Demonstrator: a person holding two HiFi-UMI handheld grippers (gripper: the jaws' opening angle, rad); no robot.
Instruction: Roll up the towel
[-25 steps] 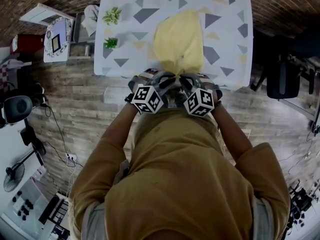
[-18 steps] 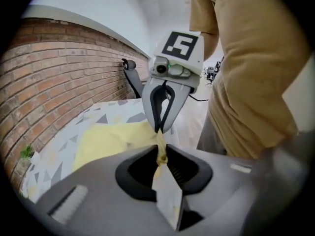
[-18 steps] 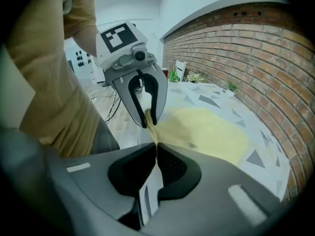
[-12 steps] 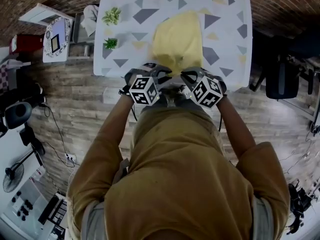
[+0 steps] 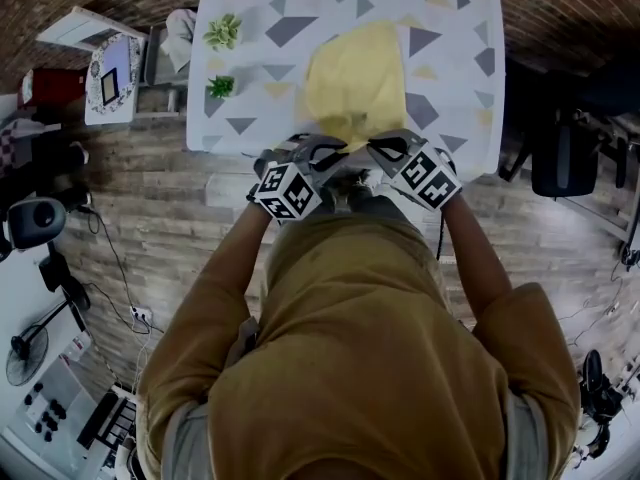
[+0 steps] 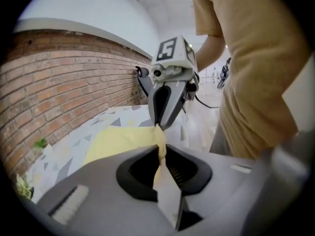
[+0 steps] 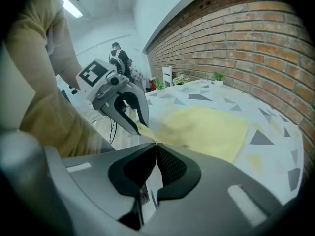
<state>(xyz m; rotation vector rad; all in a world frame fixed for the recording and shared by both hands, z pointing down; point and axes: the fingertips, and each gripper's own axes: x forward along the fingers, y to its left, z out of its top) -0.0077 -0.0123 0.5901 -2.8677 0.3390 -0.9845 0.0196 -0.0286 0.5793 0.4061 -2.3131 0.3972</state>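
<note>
my right gripper has rolled upward; it and my left gripper both pinch the towel hem at the table edge, so i'd roll evenly.

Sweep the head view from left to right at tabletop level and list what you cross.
Two small plants → yellow towel → dark chair.

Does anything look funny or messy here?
Only the towel: its near end is scrunched to a point at the table edge, pinched by the left hand-held gripper and right hand-held gripper.
</note>
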